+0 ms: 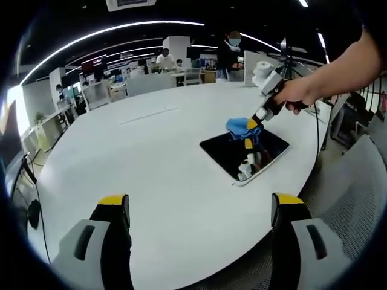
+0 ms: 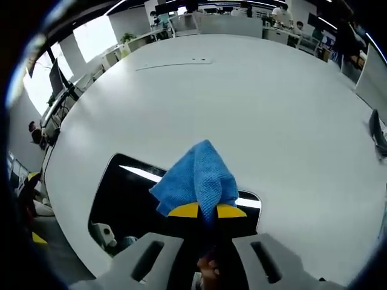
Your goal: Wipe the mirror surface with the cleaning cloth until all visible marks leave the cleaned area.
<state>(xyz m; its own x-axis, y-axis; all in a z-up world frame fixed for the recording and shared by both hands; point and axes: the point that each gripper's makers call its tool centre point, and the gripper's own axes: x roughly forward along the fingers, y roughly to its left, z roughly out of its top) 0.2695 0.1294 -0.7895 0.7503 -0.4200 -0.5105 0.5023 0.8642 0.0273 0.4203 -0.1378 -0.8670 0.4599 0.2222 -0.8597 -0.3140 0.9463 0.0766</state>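
I see open-plan office around large white oval table [image 1: 151,157]. Dark ceiling with long curved light strips [image 1: 115,29]. Bright windows [image 2: 94,36] along one side. Desks with monitors [image 1: 94,63] and people seated in the distance. White pillar [image 1: 176,47] behind them. Grey mesh chair [image 1: 357,181] just beside table edge. Cables [image 1: 33,181] hang off table rim

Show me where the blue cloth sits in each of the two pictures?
Left gripper view: the cloth is right of centre, pinched by the right tongs over the mirror's far edge.
Right gripper view: the cloth is at lower centre, between that view's own tongs.
Shared landmark: the dark mirror on the white table.
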